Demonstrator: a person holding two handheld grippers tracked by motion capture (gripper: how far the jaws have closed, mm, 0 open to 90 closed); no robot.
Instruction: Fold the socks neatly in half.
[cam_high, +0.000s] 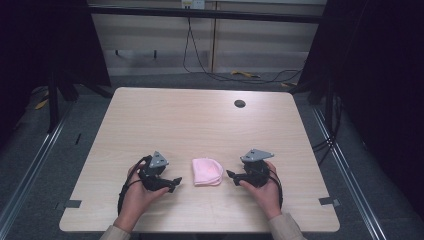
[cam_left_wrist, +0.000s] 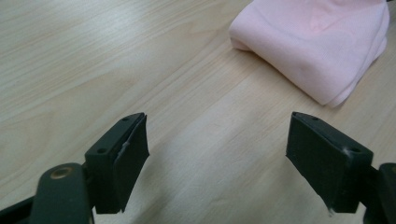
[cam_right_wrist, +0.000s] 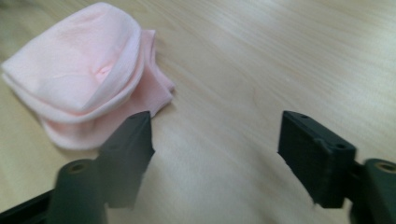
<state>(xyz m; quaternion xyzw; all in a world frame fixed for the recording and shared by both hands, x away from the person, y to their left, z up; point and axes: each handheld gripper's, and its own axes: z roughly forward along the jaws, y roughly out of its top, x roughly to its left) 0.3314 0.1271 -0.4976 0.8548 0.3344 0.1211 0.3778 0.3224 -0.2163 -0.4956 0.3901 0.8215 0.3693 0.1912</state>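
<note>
Both tongs, left (cam_high: 176, 181) and right (cam_high: 230, 174), stand spread and empty beside the folded cloth (cam_high: 207, 171). It looks finished; draw them back level, clear of its edges.

Wood table (cam_high: 165, 115) w/ pink cloth (cam_high: 207, 171)

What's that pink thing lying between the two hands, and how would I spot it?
Find the pale wooden table, then its near edge. Between the left gripper and right gripper lies a folded pink cloth, the table's one soft, coloured thing.
</note>
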